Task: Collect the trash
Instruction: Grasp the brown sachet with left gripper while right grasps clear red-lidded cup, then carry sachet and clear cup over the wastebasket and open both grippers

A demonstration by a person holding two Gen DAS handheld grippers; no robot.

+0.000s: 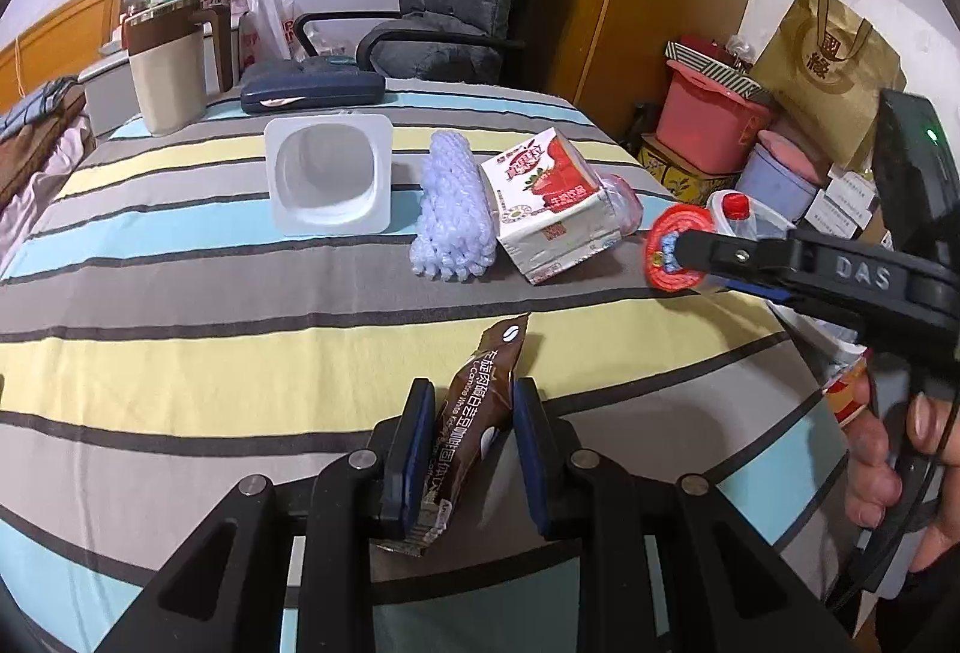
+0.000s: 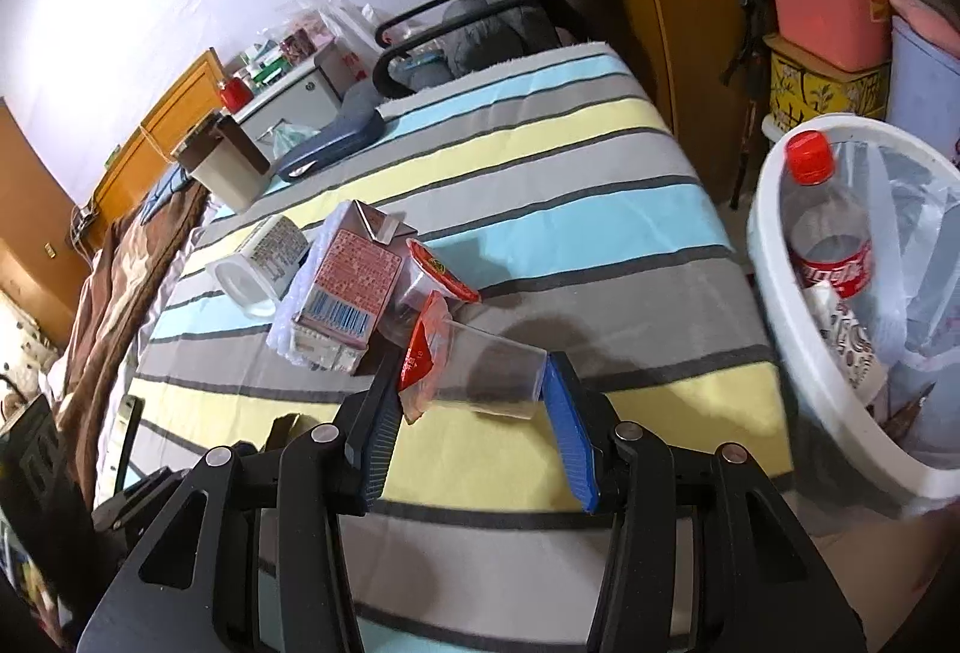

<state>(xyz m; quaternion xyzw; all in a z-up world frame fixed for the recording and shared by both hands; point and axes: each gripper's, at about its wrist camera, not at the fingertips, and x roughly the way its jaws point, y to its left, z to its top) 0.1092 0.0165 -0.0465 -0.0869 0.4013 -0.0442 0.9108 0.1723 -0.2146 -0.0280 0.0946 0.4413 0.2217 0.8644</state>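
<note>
A brown coffee sachet (image 1: 474, 431) stands between the blue pads of the left gripper (image 1: 473, 449), its long axis running away from the camera, the top corner with the bean logo pointing toward the far side of the table. The jaws are narrowed to about the sachet's width; the left pad presses its edge, while the right pad sits just beside it, so a firm grip cannot be confirmed.

The right gripper (image 2: 474, 401) holds a clear plastic cup (image 2: 480, 374) with a peeled red foil lid (image 2: 423, 347) hanging at its mouth. The cup lies crosswise between the fingers, its long axis spanning the gap, mouth toward the left finger and base against the right blue pad. The jaws are roughly half open, closed onto the cup.

On the striped tablecloth (image 1: 180, 293) beyond lie a strawberry milk carton (image 1: 549, 206) on its side, a white foam net sleeve (image 1: 453, 209) touching it, and an empty white yoghurt tub (image 1: 329, 173) tipped with its opening facing the left camera. A second red-rimmed clear cup (image 2: 429, 278) rests against the carton.

Beside the table's edge stands a white bin (image 2: 798, 305) lined with plastic, holding a Coca-Cola bottle (image 2: 831, 233) with a red cap.
</note>
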